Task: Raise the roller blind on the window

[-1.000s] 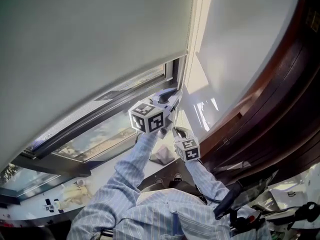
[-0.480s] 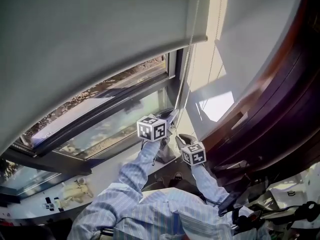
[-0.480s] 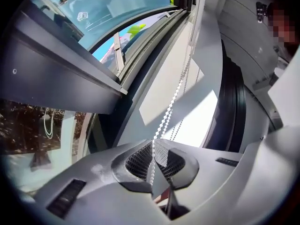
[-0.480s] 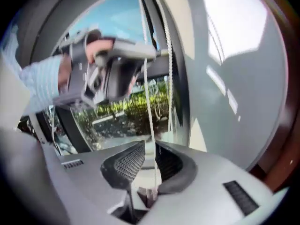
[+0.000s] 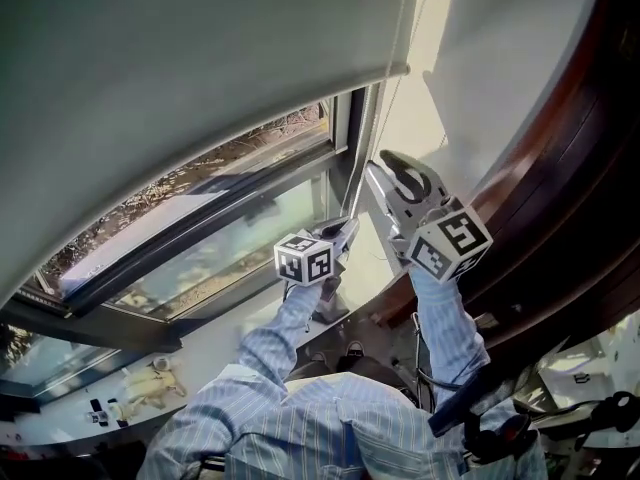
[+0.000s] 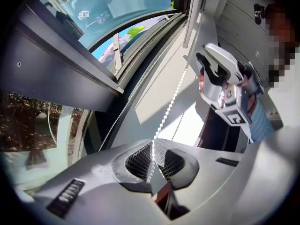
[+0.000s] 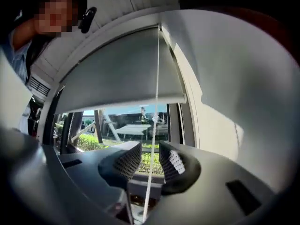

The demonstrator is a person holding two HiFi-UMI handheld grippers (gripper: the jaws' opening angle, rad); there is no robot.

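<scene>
The grey roller blind (image 5: 190, 48) covers the upper window, and its bottom bar (image 5: 395, 70) hangs above the exposed glass. The white bead chain (image 6: 171, 102) runs down by the window's right frame. My left gripper (image 5: 345, 228) is low by the sill, shut on the bead chain, which is pinched between its pads (image 6: 151, 161). My right gripper (image 5: 392, 175) is higher, right of the left one. Its jaws have just been opening and stand apart. The chain (image 7: 156, 78) passes loose between the mesh pads (image 7: 176, 162), and the blind (image 7: 122, 74) shows ahead.
A dark window frame (image 5: 200, 233) crosses the glass. The white wall (image 5: 500, 58) and dark wooden trim (image 5: 570, 198) close the right side. Small items lie on the sill (image 5: 150, 383) at lower left. The right gripper (image 6: 218, 74) shows in the left gripper view.
The right gripper has risen well above the left and opened its jaws. The left gripper came down with the chain. The blind's bottom edge moved up, baring more glass.
</scene>
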